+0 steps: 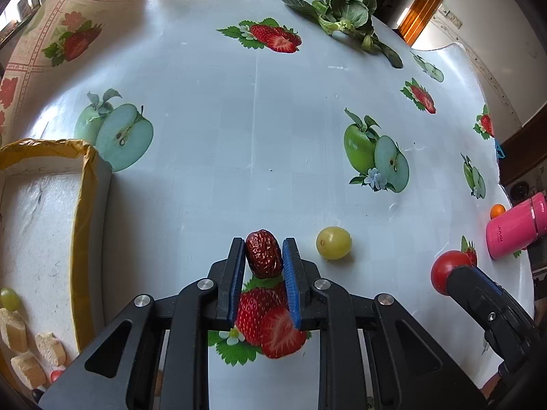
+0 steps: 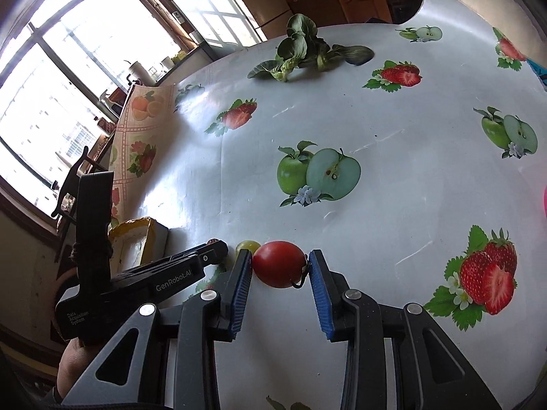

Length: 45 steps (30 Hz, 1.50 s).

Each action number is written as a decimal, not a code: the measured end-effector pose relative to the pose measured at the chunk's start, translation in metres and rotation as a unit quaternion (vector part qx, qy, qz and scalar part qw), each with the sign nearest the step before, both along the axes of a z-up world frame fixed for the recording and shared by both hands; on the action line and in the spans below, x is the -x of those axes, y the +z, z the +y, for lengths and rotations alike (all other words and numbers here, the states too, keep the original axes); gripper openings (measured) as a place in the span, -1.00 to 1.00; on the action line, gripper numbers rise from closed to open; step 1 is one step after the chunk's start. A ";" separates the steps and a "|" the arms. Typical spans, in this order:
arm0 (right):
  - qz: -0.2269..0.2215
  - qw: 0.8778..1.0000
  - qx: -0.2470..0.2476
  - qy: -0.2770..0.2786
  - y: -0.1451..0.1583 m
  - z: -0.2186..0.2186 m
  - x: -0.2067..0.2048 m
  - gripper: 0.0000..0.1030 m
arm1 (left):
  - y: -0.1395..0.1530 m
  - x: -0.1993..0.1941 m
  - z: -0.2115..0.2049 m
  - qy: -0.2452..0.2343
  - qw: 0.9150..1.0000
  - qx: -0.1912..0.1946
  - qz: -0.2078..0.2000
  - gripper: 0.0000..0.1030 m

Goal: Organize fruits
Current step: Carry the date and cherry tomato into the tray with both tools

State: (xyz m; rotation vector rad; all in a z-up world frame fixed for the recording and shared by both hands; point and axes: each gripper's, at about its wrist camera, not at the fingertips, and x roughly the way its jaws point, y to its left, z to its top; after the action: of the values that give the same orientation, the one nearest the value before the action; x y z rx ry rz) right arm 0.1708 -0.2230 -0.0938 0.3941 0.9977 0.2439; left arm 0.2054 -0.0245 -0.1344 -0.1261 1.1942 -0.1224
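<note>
My left gripper [image 1: 264, 251] is shut on a wrinkled red date [image 1: 263, 254], held just above the fruit-print tablecloth. A green grape [image 1: 333, 243] lies on the cloth just right of it. My right gripper [image 2: 278, 266] is shut on a small red tomato [image 2: 278, 263]; the tomato also shows in the left wrist view [image 1: 444, 268]. A white foam box with yellow tape [image 1: 41, 212] stands at the left; it holds a green grape [image 1: 9, 299] and several bread pieces [image 1: 20, 338]. The box also shows in the right wrist view [image 2: 136, 239].
Leafy greens [image 1: 345, 17] lie at the far side of the table. A pink bottle [image 1: 516, 227] lies at the right edge with a small orange fruit [image 1: 497, 210] behind it. The table edge curves round at the right.
</note>
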 end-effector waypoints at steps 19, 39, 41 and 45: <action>-0.015 0.999 0.020 0.032 0.030 0.041 0.051 -0.32 | 0.049 0.075 0.036 0.027 0.999 -0.003 -0.025 -0.63; -0.030 0.995 0.031 0.095 0.046 0.114 0.072 -0.32 | 0.066 0.109 0.086 0.059 0.997 -0.024 -0.045 -0.63; -0.030 0.994 0.032 0.099 0.046 0.118 0.072 -0.33 | 0.065 0.110 0.091 0.063 0.997 -0.025 -0.045 -0.63; -0.029 0.994 0.032 0.105 0.045 0.125 0.071 -0.32 | 0.065 0.112 0.098 0.069 0.996 -0.026 -0.045 -0.63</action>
State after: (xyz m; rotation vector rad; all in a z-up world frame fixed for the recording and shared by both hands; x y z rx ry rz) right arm 0.0994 -0.0975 -0.0490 0.2225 0.9883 0.4091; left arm 0.0931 0.0732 -0.0694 -0.1558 1.0955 0.0227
